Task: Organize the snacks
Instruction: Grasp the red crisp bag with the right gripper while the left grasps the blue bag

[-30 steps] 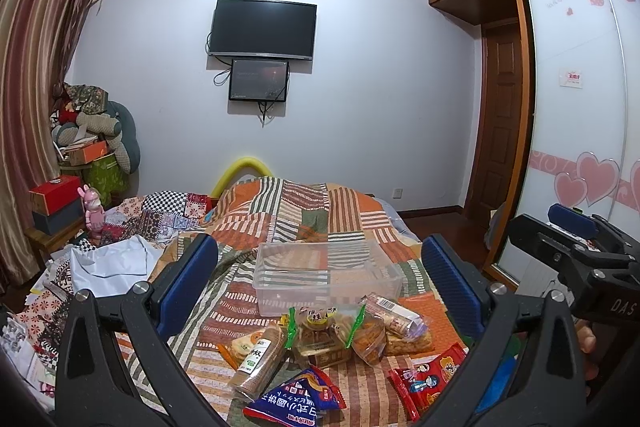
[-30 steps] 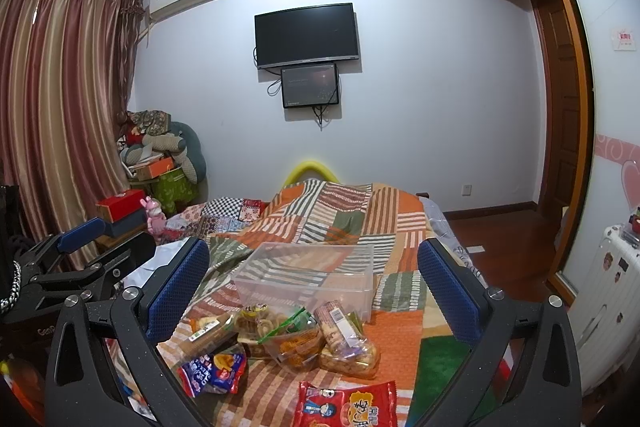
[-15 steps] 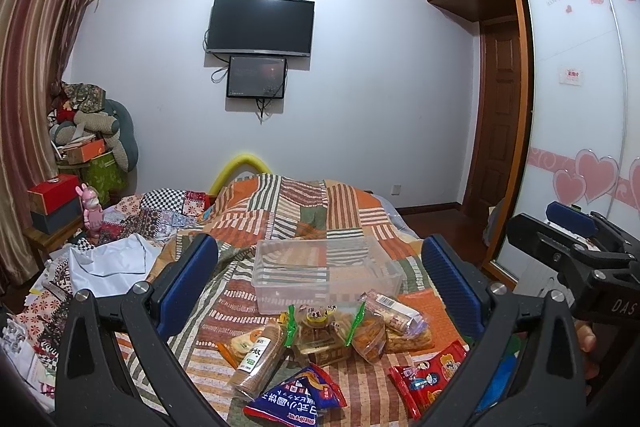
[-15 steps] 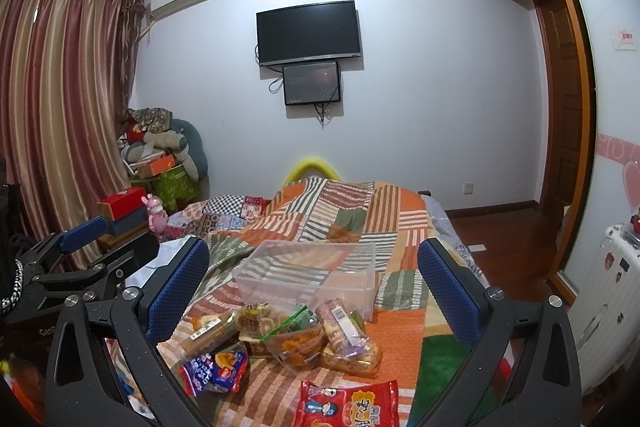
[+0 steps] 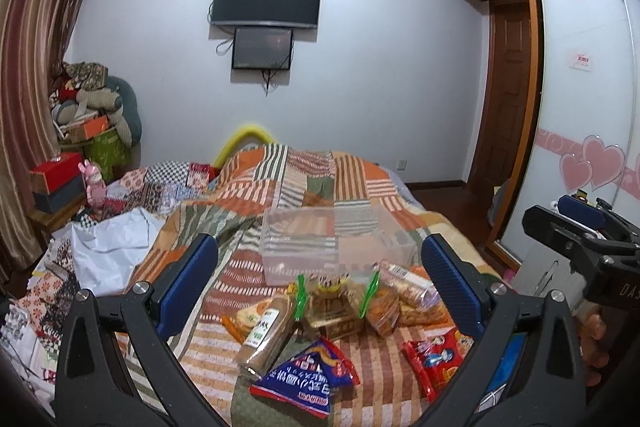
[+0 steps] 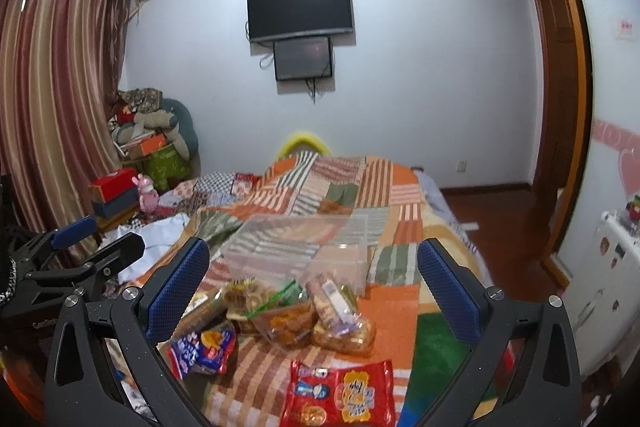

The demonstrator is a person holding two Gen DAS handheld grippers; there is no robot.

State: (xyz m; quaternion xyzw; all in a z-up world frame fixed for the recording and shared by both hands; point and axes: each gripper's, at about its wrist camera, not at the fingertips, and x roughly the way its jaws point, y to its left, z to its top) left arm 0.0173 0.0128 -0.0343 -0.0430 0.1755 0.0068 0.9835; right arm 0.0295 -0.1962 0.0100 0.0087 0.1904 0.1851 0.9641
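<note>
**Both claws wide open above snacks heaped on the bed**

The left claw [image 5: 320,275] hangs over the patchwork quilt [image 5: 304,179] with its blue pads far apart, gripping nothing. The right claw [image 6: 312,279] is spread just as wide and also empty.

A clear plastic bin [image 5: 336,243] sits on the bed, with nothing visible inside it. Just in front of it lie the snacks: a brown biscuit sleeve [image 5: 266,331], zip bags of pastries [image 5: 384,307], a blue packet [image 5: 308,379] and a red packet [image 6: 340,395] nearest the cameras. All rest on the quilt, outside the bin.
</note>
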